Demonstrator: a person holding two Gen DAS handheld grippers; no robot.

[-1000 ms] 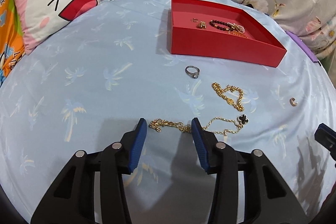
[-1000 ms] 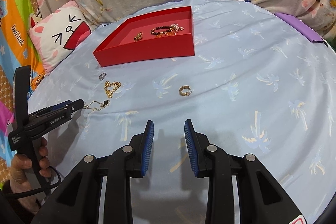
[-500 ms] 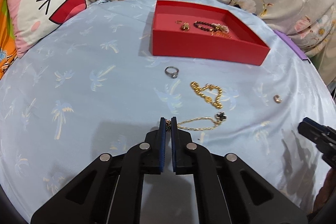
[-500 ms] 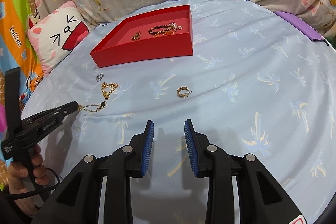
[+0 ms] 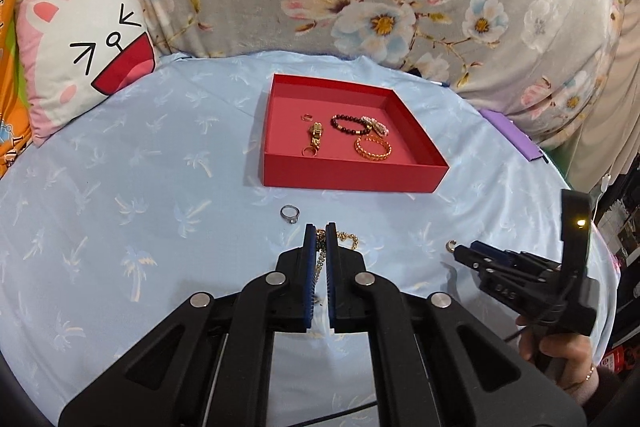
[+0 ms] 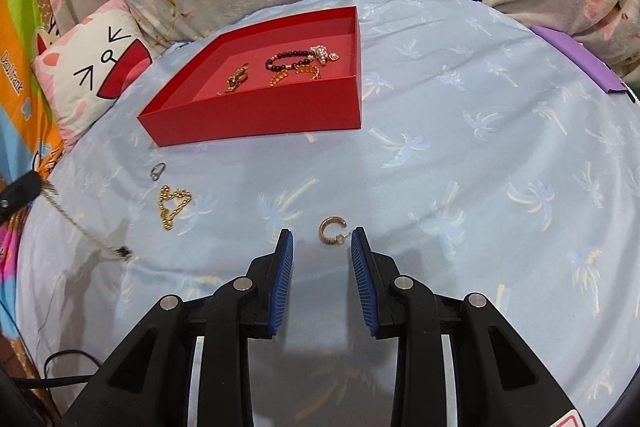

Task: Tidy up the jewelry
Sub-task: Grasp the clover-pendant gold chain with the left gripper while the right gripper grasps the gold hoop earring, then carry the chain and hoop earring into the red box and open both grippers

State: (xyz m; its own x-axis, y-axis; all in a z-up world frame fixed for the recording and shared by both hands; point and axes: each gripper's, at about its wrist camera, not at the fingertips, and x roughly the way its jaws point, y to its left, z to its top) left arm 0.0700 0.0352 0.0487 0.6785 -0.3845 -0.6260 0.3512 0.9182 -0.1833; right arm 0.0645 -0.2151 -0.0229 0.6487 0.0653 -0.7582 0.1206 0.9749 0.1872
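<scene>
Fingers of my left gripper (image 5: 319, 233) pinch the thin gold chain necklace (image 6: 76, 225), my right gripper (image 6: 322, 241) gapes empty by the gold hoop earring (image 6: 330, 229); next I carry the chain into the red cardboard tray (image 5: 352, 179).

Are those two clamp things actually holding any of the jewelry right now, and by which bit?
The left hand-held gripper pinches the thin gold necklace at one end; the rest hangs to the cloth. The right hand-held gripper holds nothing.

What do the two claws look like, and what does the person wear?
Both the left claw and the right claw have black angular frames, silver rivets and ribbed blue pads. A black cable trails below. One hand wears a thin bracelet and a dark sleeve.
</scene>
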